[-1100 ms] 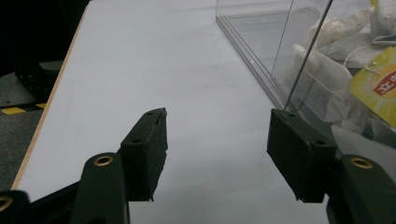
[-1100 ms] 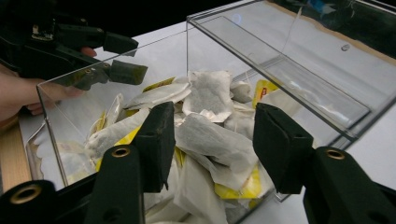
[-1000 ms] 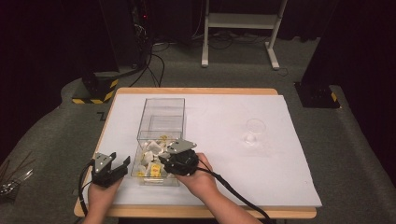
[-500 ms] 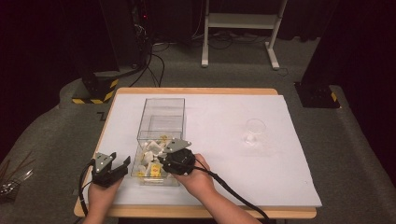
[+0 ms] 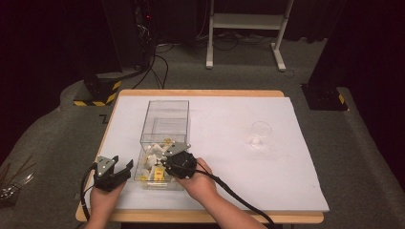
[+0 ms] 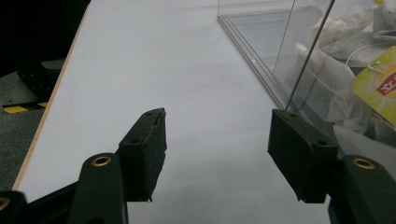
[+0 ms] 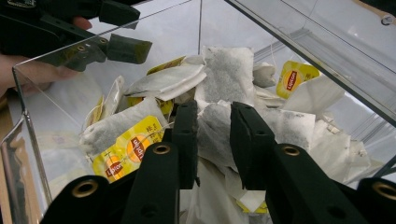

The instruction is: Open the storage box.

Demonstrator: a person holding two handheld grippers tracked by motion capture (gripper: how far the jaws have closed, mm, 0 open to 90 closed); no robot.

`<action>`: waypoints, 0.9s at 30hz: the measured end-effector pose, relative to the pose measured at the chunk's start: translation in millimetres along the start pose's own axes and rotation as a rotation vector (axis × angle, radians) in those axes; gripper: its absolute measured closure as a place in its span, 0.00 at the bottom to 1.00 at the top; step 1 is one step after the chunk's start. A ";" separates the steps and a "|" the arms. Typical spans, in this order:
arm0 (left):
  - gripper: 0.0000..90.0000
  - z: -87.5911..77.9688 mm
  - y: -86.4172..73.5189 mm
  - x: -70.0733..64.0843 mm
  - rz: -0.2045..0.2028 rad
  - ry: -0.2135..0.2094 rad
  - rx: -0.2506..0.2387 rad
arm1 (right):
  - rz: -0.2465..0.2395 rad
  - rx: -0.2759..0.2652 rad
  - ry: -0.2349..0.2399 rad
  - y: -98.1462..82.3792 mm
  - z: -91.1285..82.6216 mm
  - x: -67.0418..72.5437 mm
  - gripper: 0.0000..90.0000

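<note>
While dipped into the near end of the clear box (image 5: 165, 125), right claw (image 7: 212, 140) with jaws just closing around a grey tea bag (image 7: 212, 133) on top of the heap; narrow gap left, pads at the bag's sides, firm pinch not certain. Yellow-tagged tea bags (image 7: 128, 149) piled at 9 o'clock of that bag and more white ones at 3 o'clock. Left claw (image 6: 217, 149) standing wide open and empty, low over the white desk (image 6: 154, 70), just beside the box's outer wall. Seen from above, box at the desk's 7 o'clock, left claw (image 5: 111, 171) beside it at 9 o'clock, small clear cup (image 5: 261, 133) well apart at 3 o'clock.
</note>
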State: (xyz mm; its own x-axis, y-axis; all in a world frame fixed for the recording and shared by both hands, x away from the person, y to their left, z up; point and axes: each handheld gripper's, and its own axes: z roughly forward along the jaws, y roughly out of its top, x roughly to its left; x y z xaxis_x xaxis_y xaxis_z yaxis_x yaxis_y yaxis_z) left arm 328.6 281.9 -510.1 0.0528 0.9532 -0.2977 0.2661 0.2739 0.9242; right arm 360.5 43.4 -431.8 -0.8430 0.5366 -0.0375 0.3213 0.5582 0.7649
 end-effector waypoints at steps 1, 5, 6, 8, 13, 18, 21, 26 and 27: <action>0.41 0.1 0.0 0.0 0.001 0.001 0.001 | 0.000 0.003 -0.003 0.3 0.0 0.6 0.81; 0.41 -0.3 0.1 0.6 0.011 0.002 0.009 | -0.005 0.007 -0.009 1.1 -0.4 1.1 0.86; 0.41 -0.1 0.1 0.5 0.008 0.001 0.006 | -0.007 0.009 -0.010 1.3 -0.4 1.2 0.88; 0.41 0.1 0.1 0.1 -0.003 0.001 0.000 | -0.012 0.014 -0.011 2.1 -0.5 1.5 0.91; 0.41 0.2 0.1 0.0 -0.004 0.002 0.000 | -0.006 0.017 0.002 3.2 -1.1 -0.2 0.99; 0.41 -0.2 0.3 0.8 0.002 0.002 0.003 | -0.005 0.020 0.005 3.9 -1.1 -0.6 1.00; 0.41 -0.2 0.3 0.6 -0.001 0.001 0.000 | 0.001 0.013 0.007 3.5 -1.4 -1.5 1.00; 0.41 -0.1 0.4 0.7 -0.001 0.001 0.004 | 0.009 -0.013 -0.006 3.7 -5.4 -3.8 1.00; 0.41 0.2 0.3 0.5 -0.002 0.001 0.002 | 0.012 -0.016 -0.007 3.9 -6.3 -4.3 1.00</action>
State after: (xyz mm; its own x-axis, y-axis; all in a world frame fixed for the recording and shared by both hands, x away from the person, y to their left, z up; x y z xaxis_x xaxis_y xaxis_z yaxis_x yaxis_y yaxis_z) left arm 328.8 282.4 -510.0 0.0517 0.9527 -0.2996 0.2679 0.2757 0.9231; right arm 362.6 39.3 -424.6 -0.8359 0.5479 -0.0323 0.3246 0.5410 0.7758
